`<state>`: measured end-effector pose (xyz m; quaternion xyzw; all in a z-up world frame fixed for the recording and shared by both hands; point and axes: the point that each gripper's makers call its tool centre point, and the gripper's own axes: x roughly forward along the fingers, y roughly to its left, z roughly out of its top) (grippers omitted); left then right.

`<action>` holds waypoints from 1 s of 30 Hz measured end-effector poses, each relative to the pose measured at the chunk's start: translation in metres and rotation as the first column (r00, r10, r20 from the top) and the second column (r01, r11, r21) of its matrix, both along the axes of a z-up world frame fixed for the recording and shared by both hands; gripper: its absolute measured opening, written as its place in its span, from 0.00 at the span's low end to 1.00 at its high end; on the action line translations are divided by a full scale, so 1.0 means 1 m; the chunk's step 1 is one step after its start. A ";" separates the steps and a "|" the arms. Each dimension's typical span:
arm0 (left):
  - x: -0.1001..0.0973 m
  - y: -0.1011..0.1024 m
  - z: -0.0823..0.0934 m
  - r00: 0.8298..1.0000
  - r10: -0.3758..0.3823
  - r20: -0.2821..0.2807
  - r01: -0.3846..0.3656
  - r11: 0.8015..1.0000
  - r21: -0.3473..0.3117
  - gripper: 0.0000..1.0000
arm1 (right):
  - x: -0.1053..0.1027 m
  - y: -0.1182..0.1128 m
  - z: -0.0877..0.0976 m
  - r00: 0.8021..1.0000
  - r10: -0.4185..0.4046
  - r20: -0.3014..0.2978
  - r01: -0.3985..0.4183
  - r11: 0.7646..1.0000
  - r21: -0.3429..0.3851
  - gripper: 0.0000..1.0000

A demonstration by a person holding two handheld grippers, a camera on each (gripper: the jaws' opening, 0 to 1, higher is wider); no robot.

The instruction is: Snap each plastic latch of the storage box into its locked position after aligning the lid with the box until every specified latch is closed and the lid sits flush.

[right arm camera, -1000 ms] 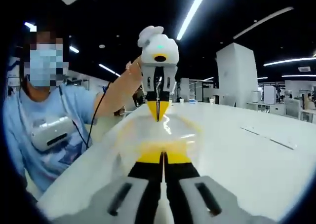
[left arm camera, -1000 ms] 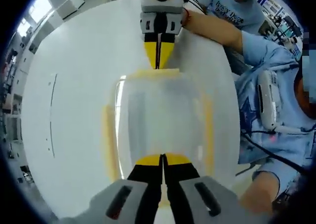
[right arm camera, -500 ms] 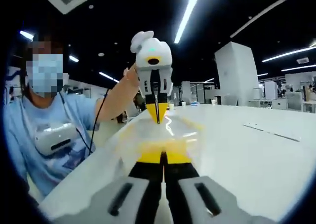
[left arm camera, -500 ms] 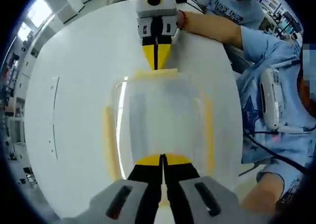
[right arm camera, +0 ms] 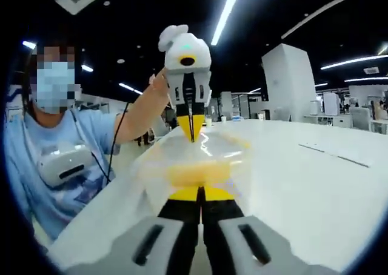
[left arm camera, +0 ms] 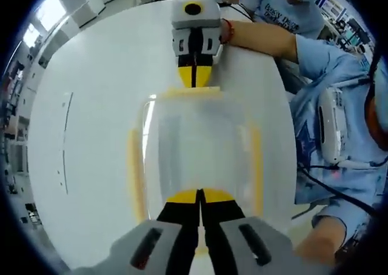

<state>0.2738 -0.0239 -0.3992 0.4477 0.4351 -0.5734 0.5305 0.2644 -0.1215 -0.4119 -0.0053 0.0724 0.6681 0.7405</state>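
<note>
So the clear storage box (left arm camera: 197, 145) sits on the white table (left arm camera: 91, 135), right between the two grippers, one at each short end. Its see-through lid (left arm camera: 200, 129) is on top, and I can't make out anything inside through the plastic; it looks hazy.

In the left gripper view, the left gripper (left arm camera: 199, 197) comes up from the bottom with its jaws pressed together, tips resting on the near yellow latch (left arm camera: 199, 195). Straight ahead on the far side, the right gripper (left arm camera: 194, 75) is pinched closed too, tips right at the far end latch (left arm camera: 193, 92). The long side latches run off to either side of the left gripper: one on its left (left arm camera: 134, 172), one on its right (left arm camera: 256, 166).

In the right gripper view it's mirrored: the right gripper (right arm camera: 199, 196) has its jaws together at its near yellow latch (right arm camera: 193, 173), and the left gripper (right arm camera: 190, 129) is across the box with its tips down at the far edge. Whether either one actually clamps a latch, can't tell.

A person in a light blue shirt (right arm camera: 60, 160) is just off the table.
</note>
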 end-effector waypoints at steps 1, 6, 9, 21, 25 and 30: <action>0.001 0.000 0.000 1.000 0.004 -0.003 -0.004 1.000 -0.005 0.00 | -0.003 0.003 -0.001 1.000 -0.002 0.001 0.002 1.000 -0.003 0.00; 0.001 -0.001 0.000 1.000 0.014 -0.007 -0.014 1.000 0.006 0.00 | 0.000 0.001 -0.002 1.000 -0.016 0.002 0.016 1.000 -0.024 0.00; -0.001 -0.002 0.000 1.000 0.017 -0.002 -0.017 0.999 0.035 0.00 | 0.001 0.000 -0.001 1.000 -0.026 0.007 0.026 0.999 -0.042 0.00; -0.006 -0.003 0.001 1.000 0.023 0.016 -0.024 0.993 0.117 0.00 | -0.001 0.000 -0.003 0.998 -0.060 0.032 0.063 0.991 -0.117 0.00; -0.007 -0.003 0.002 0.999 0.040 0.004 -0.040 0.993 0.108 0.00 | 0.006 -0.002 -0.005 0.995 -0.098 0.021 0.100 0.987 -0.126 0.00; -0.007 -0.003 0.003 0.998 0.060 -0.001 -0.059 0.994 0.090 0.00 | 0.028 -0.016 -0.009 0.975 -0.220 0.030 0.221 0.959 -0.179 0.00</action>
